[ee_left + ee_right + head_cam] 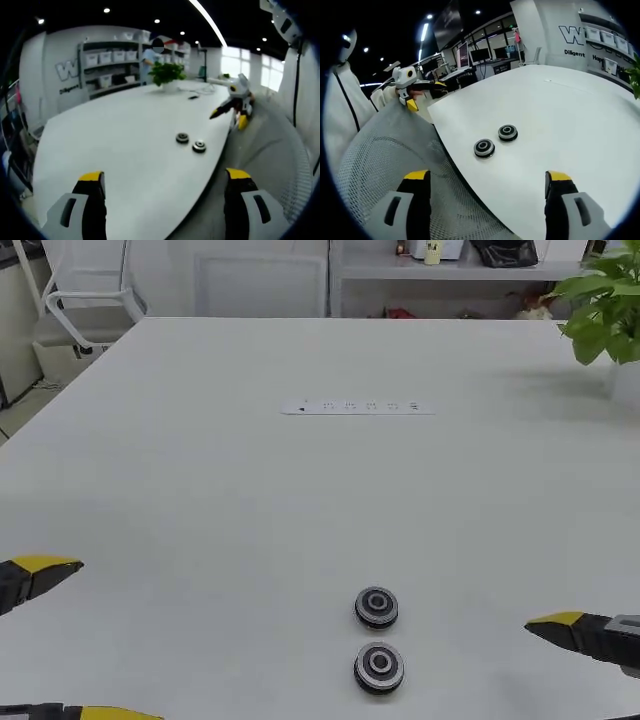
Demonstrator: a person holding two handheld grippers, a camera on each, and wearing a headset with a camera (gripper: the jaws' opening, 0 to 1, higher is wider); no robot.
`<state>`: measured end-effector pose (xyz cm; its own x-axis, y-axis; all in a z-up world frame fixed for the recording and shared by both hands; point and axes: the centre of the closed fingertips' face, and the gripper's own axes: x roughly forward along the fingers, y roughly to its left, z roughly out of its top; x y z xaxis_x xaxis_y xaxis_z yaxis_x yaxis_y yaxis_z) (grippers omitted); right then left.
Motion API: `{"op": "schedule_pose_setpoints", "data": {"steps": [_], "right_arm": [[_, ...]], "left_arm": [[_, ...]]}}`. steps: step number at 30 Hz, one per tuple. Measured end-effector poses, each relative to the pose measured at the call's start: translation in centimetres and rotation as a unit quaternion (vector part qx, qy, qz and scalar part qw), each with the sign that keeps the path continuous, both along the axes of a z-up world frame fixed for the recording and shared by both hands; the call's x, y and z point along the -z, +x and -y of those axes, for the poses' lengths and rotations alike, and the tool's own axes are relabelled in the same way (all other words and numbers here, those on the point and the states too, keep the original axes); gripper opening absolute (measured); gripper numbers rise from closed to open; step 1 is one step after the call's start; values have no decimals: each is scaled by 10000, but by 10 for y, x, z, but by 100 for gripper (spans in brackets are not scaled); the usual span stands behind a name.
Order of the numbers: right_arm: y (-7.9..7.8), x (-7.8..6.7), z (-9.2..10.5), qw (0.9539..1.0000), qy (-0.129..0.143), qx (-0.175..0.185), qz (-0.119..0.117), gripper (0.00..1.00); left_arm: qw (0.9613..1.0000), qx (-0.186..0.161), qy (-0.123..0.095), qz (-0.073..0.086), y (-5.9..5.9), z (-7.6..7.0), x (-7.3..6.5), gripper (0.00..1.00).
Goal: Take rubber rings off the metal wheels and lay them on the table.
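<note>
A: Item one, the metal wheels?

B: Two, lying flat on the white tabletop [300, 500] close to its near edge. Far wheel [376, 607] and near wheel [379, 667] sit just beside each other, apart by a thin gap. Each carries its rubber ring [360, 670] as a dark outer band, so neither ring is off yet, and no loose ring lies on the tabletop.

A: Item two, the grippers?

B: Left gripper [165, 175]: fingers [91, 177] spread wide, holding nothing, out to the left of the wheels and well apart from them. Right gripper [488, 175]: fingers [558, 177] likewise wide and empty, off to the right. The wheels lie between the two.

A: Other stock?

B: A power strip [358, 407] at mid-table and a potted plant [600, 310] at the far right corner, both well clear of the work.

A: Step in hand?

B: By my reading, the very start: an approach, with no wheel touched.

A: Next move calls for?

B: Probably one gripper closing on a wheel to steady it while the other nips the rubber band at its edge and peels it clear. The wheels are small and low, so the fingers must narrow a good deal and come in low to the tabletop.
</note>
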<state>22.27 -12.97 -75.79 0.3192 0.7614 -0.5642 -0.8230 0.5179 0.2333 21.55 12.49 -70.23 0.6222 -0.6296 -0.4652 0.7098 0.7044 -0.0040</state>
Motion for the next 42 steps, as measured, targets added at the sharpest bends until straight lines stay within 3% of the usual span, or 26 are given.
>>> {"op": "schedule_pose_setpoints", "data": {"steps": [14,23,42], "right_arm": [[3,-2,-1,10000,91,20,20,88],[3,-4,-3,9999,104,-33,38,86],[10,-12,-7,9997,136,-103,187,82]], "left_arm": [[10000,-12,57,37,1,3,-1,96],[9995,231,234,25,-4,13,-3,96],[9981,564,186,188,0,32,-24,95]]}}
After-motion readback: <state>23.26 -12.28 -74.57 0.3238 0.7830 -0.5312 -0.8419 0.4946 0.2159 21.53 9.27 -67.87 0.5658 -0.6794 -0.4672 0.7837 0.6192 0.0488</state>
